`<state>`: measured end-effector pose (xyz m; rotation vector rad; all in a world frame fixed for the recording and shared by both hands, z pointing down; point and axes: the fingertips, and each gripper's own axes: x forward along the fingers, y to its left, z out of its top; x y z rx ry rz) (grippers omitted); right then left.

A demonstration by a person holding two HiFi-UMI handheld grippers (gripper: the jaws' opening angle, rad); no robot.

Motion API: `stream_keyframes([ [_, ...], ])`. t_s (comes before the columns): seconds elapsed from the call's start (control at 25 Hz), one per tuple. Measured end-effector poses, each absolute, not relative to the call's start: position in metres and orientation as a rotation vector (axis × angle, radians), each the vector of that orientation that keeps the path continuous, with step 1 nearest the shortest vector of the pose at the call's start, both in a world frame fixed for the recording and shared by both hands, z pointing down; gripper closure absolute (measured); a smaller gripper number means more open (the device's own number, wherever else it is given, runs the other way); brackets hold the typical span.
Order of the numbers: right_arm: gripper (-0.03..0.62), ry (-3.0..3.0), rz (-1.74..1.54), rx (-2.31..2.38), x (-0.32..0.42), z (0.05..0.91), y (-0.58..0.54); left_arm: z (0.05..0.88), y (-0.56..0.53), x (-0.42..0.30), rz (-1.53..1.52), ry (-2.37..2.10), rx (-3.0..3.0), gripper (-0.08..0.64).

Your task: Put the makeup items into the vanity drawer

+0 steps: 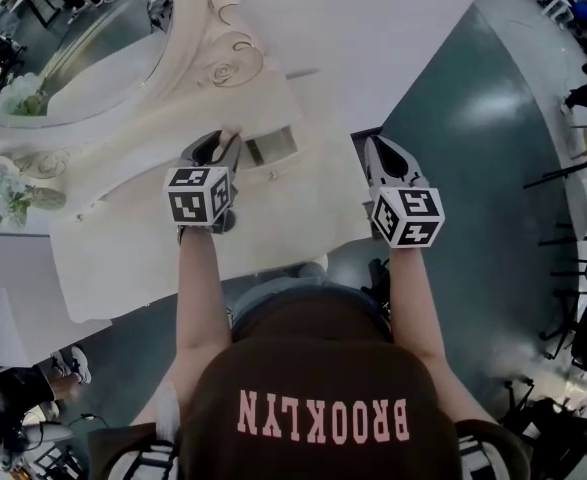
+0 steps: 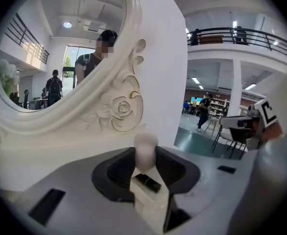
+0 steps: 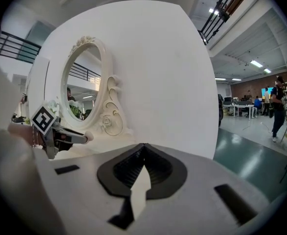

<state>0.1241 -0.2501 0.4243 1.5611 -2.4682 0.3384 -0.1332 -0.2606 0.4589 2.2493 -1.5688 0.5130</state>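
My left gripper [image 2: 145, 153] is shut on a pale egg-shaped makeup sponge [image 2: 145, 148], which stands upright between its jaws. In the head view the left gripper [image 1: 225, 140] hangs over the cream vanity top [image 1: 153, 238], just left of a small open drawer [image 1: 273, 148]. Just beyond and below the jaws is that drawer [image 2: 143, 192], with a black tube [image 2: 148, 181] lying inside. My right gripper [image 3: 142, 148] is shut with nothing in it. It floats off the vanity's right end [image 1: 371, 143], apart from the drawer. From there the sponge [image 3: 88, 138] shows at the left gripper's tip.
An oval mirror [image 1: 63, 48] in a carved cream frame stands at the back of the vanity. A bunch of pale flowers [image 1: 8, 193] sits at its left end. A white wall panel [image 3: 172, 82] rises behind. Green floor [image 1: 473, 168] lies to the right.
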Motion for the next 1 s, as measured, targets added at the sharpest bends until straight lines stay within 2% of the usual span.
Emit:
stream_keyframes([
  [0.28, 0.594, -2.390, 0.371, 1.655, 0.165, 0.433, -0.239, 0.475, -0.271, -0.084, 0.573, -1.454, 2.304, 0.434],
  [0.72, 0.594, -2.291, 0.447, 1.719, 0.195, 0.454, -0.223, 0.509, -0.270, -0.048, 0.718, -1.323, 2.307, 0.428],
  [0.88, 0.594, -2.284, 0.457, 1.718, 0.195, 0.458, -0.222, 0.514, -0.269, -0.040, 0.768, -1.267, 2.314, 0.372],
  [1.0, 0.594, -2.286, 0.458, 1.718, 0.194, 0.457, -0.222, 0.512, -0.269, -0.041, 0.740, -1.268, 2.303, 0.364],
])
